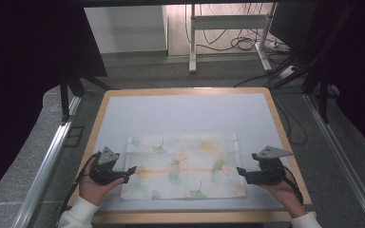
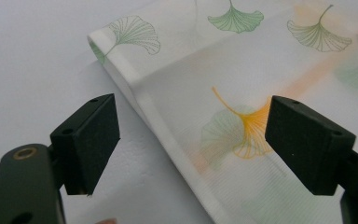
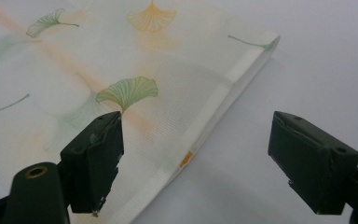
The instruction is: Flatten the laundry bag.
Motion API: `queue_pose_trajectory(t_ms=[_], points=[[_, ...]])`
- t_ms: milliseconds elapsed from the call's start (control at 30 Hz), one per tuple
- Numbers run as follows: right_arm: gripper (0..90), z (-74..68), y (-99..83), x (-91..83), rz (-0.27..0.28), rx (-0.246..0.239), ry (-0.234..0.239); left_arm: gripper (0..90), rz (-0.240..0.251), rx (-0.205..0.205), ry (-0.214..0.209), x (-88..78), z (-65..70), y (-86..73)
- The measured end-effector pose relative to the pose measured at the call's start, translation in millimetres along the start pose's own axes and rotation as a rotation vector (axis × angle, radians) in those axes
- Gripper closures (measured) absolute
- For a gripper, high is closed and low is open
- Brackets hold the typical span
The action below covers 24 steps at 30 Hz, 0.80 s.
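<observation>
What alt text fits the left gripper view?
The left hand-held gripper, jaws open, straddles the folded edge of a white cloth printed with green and orange ginkgo leaves, lying on a pale table surface.

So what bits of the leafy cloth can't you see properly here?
- Underside and inner layers of the cloth: hidden by its own top layer, every view.
- Its far end: cut off by the picture edge in both gripper views.
- Small orange tag on the cloth's edge: too small to read, right gripper view.

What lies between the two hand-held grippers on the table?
The folded leaf-print cloth lies flat between the left hand-held gripper and the right hand-held gripper, seen in the high view.
</observation>
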State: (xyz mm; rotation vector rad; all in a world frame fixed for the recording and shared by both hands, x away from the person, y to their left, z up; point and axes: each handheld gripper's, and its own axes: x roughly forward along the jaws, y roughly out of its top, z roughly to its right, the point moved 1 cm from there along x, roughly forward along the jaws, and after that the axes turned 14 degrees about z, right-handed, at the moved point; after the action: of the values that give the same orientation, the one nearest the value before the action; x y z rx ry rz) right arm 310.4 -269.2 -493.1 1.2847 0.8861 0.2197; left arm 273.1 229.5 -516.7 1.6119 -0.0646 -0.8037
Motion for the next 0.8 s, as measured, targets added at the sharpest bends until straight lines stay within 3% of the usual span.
queue_pose_trajectory(t_ms=[367,633,800], points=[[19.9,-2.1,2.1,-5.7,-0.019,-0.008,-0.006,18.0,0.008,-0.007,-0.026,1.7,2.2,4.6],[20.6,-10.2,7.5,0.9,-0.042,-0.050,0.041,20.9,-0.007,0.011,-0.066,3.9,9.6,6.8],[20.9,-26.4,19.8,7.6,-0.049,-0.101,0.098,21.2,-0.012,0.018,-0.101,4.7,21.2,8.4]])
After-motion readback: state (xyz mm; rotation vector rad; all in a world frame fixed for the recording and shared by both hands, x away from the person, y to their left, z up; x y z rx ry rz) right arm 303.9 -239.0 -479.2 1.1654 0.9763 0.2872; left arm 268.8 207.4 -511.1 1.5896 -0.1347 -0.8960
